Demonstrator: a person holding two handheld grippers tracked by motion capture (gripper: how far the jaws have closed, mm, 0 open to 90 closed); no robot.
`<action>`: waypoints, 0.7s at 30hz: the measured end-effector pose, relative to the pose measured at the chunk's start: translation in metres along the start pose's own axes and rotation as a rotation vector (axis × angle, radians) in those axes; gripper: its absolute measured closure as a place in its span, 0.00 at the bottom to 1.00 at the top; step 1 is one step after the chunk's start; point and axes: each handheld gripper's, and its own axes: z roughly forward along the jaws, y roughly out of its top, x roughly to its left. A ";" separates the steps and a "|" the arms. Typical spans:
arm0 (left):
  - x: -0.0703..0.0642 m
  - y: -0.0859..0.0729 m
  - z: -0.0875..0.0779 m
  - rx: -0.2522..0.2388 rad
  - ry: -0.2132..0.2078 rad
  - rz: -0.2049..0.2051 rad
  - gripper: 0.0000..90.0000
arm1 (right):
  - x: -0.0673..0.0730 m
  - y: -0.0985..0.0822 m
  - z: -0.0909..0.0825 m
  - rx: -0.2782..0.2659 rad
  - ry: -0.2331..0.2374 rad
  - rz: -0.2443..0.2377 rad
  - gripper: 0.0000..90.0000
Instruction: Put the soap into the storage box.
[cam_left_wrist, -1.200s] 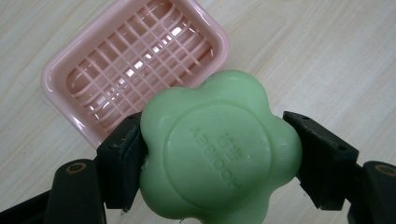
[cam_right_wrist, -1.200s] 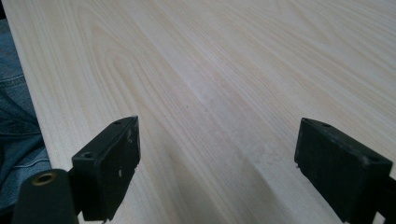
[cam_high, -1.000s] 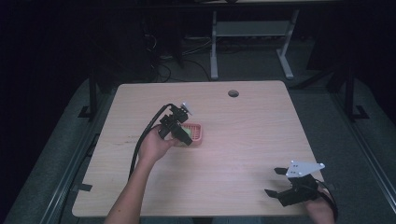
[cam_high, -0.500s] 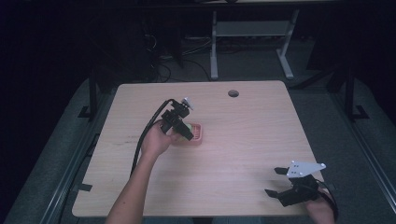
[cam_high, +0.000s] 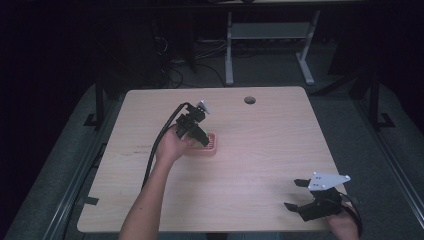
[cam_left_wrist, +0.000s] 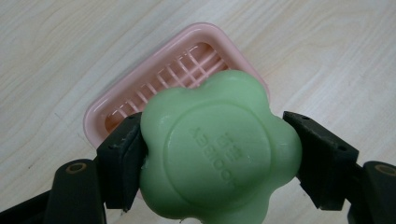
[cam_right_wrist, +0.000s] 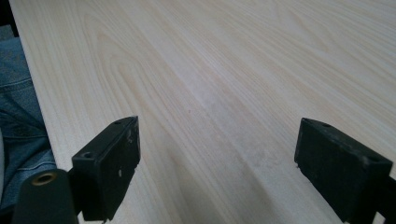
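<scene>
Green soap (cam_left_wrist: 219, 149), one bar, flower-shaped, clamped between both jaws of left gripper (cam_high: 197, 131). Pink dish (cam_left_wrist: 140, 100), also one, slatted, lying on wooden table (cam_high: 260, 150) right beneath soap, apart from it. Two grippers in all. Left hand (cam_high: 172, 146) reaching to mid-table, forearm stretched from near edge, gripper tipped down over dish. Right gripper (cam_high: 300, 196) resting at near right corner, well apart from dish, jaws spread wide, holding nothing, pointing across bare wood. Blue denim (cam_right_wrist: 18, 126) showing past table edge.
</scene>
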 end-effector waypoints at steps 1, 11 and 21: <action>0.000 0.000 0.000 0.000 0.000 0.000 0.29 | 0.000 0.000 0.000 -0.001 0.000 -0.004 0.15; 0.009 0.005 0.011 0.014 -0.005 -0.029 0.29 | -0.001 0.000 0.000 -0.004 0.001 -0.004 0.15; 0.010 0.008 0.022 0.035 0.011 -0.020 0.29 | -0.001 -0.001 -0.001 -0.009 0.001 0.002 0.15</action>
